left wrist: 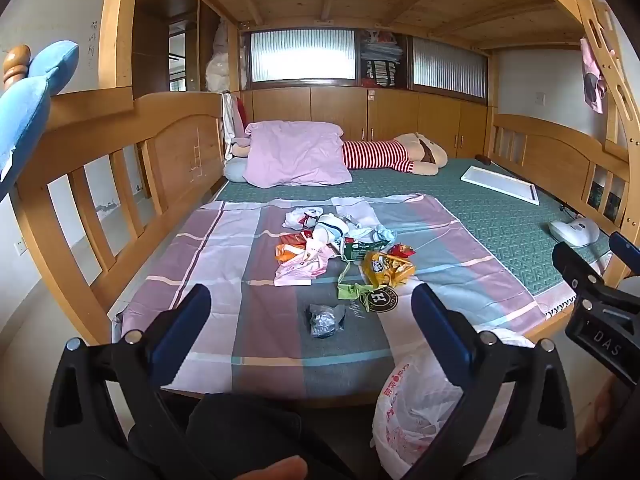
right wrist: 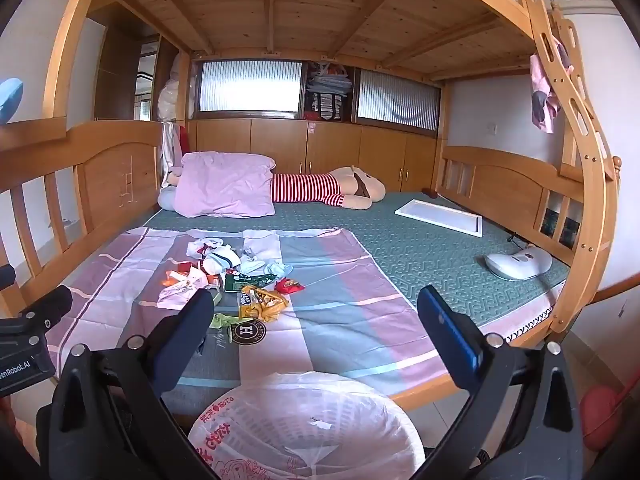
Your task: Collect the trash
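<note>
My left claw (left wrist: 312,308) is spread wide with nothing between its fingers, hanging over the near edge of the bed (left wrist: 500,224). My right claw (right wrist: 316,312) is likewise spread and empty, above the same edge and over the bin lined with a white plastic bag (right wrist: 304,420) that stands on the floor just below it.

Closest to me on the checked sheet (left wrist: 224,240) lies a dark crumpled wrapper (left wrist: 323,320), apart from the rest. Just beyond it are a green ribbon with a round dark tag (left wrist: 378,300) and a yellow snack packet (left wrist: 386,268); past those, the main heap of wrappers and paper (left wrist: 320,236) sits mid-sheet.

I judge the collecting barely begun: the scraps are all still on the bed, and only a small bit or so shows inside the bag.
</note>
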{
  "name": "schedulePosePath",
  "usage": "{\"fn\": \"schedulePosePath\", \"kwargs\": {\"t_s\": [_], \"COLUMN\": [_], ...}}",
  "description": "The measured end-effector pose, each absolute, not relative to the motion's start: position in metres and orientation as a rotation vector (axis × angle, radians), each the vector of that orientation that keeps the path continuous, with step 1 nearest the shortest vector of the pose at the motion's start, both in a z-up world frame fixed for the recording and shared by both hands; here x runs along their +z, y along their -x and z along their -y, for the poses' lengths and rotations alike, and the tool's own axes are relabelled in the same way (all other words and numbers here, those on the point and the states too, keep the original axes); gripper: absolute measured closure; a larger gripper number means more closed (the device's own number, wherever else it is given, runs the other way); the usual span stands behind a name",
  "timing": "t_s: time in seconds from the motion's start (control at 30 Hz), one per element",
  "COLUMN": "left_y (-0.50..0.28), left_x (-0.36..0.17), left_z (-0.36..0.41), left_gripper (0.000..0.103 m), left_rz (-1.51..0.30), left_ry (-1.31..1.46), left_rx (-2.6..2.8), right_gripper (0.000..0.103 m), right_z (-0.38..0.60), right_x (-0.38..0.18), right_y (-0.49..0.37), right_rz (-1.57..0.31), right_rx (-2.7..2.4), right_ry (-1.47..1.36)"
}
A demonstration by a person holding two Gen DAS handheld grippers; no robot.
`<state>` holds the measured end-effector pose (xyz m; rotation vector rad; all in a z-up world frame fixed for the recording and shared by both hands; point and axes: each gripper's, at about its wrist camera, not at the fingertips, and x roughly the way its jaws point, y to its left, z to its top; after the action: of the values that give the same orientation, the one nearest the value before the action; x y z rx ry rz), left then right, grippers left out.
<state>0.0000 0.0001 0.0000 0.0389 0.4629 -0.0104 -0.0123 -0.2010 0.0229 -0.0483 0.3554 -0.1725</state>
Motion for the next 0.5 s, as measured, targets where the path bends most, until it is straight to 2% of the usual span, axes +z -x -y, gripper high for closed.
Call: {"fn": "schedulePosePath", "kwargs": {"t_s": [0.5], "left_y": [0.0029], "left_x": [-0.0028], "left_z": [0.0033], "left_gripper": [0.003], "left_rz": [-0.472], "left_ry": [-0.038], "left_rx": [-0.014], "right_gripper": [0.003], "right_z": [0.1975], "right_x": [0.0213], "right_y": [0.0085], "right_rz": [-0.383], "right_rx": [-0.157], "right_ry": [0.033]}}
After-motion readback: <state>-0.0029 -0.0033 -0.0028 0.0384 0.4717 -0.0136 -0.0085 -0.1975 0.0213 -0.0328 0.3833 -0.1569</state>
